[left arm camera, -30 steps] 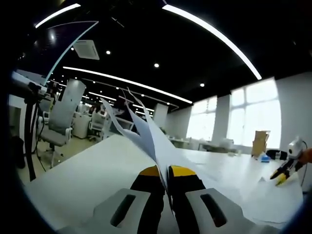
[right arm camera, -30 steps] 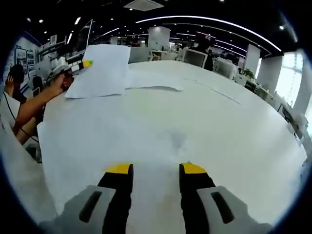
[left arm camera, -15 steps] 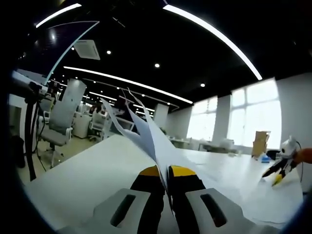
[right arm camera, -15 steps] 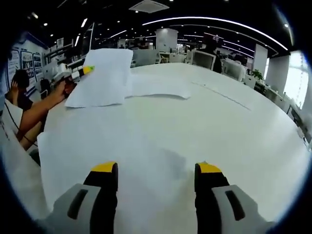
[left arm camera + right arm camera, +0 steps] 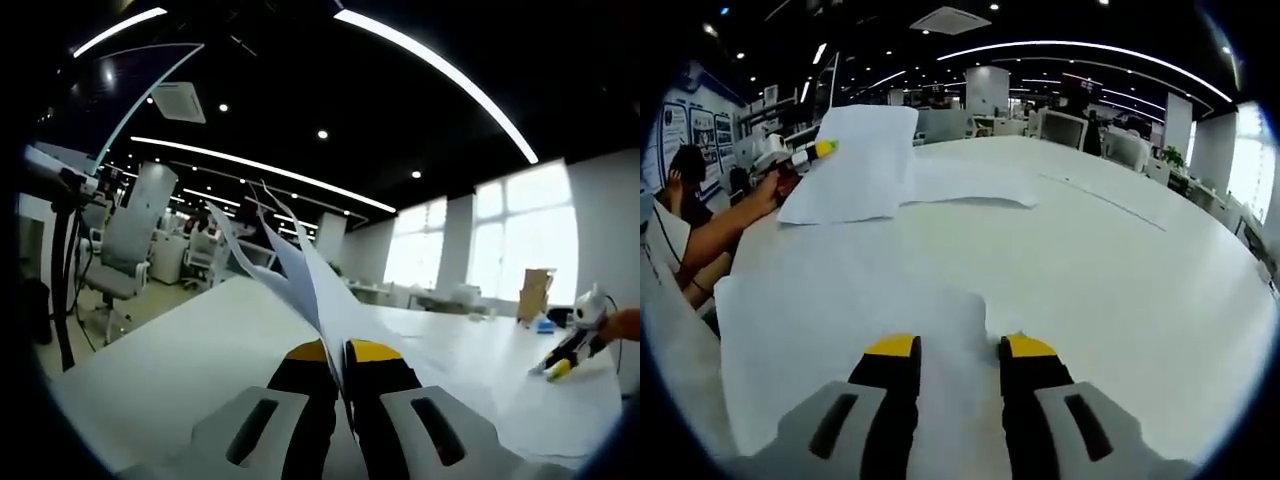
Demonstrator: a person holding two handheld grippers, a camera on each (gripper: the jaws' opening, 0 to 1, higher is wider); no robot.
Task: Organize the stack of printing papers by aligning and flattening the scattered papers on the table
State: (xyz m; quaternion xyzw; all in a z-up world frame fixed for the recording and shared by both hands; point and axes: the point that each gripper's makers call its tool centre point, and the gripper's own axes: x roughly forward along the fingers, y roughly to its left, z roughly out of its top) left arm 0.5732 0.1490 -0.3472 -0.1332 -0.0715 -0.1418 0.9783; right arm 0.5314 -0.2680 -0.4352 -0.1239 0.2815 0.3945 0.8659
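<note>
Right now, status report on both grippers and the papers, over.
Left gripper shut on lifted papers. Right gripper low over a flat sheet, jaws slightly apart, unclear if gripping. Nothing in the way on the table.

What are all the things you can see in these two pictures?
held papers: a few sheets, white, pinched upright in the left gripper's jaws.
flat sheet: one, white, on the table under the right gripper's jaws.
far sheet: one, white, flat on the table beyond the held papers.
table: one, white, large, under the papers.
office chair: one, grey, on the floor left of the table.
ceiling lights: several long strips and small spots, white.
windows: bright, on the far wall.
left gripper: one, yellow-tipped black jaws, shut on the papers.
right gripper: one, yellow-tipped black jaws, narrow gap, over the flat sheet.
person's arm: one, reaching in behind the left gripper.
</note>
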